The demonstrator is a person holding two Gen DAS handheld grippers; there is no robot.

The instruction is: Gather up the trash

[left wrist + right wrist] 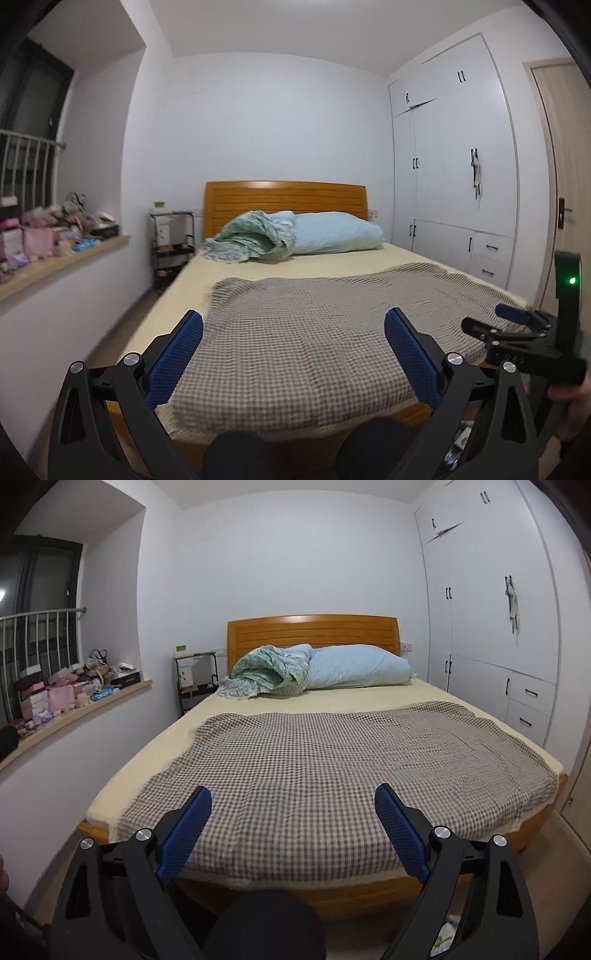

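Note:
My left gripper is open and empty, held at the foot of a wooden bed. My right gripper is also open and empty, over the foot of the same bed; it shows side-on at the right edge of the left wrist view. A brown checked blanket covers the near half of the mattress. Some white and green packaging lies on the floor low down between the right gripper's arms; something similar shows in the left wrist view. No trash lies on the bed.
A blue pillow and a crumpled green quilt lie by the headboard. A cluttered window ledge runs along the left wall. A small black shelf cart stands beside the bed. White wardrobes line the right wall.

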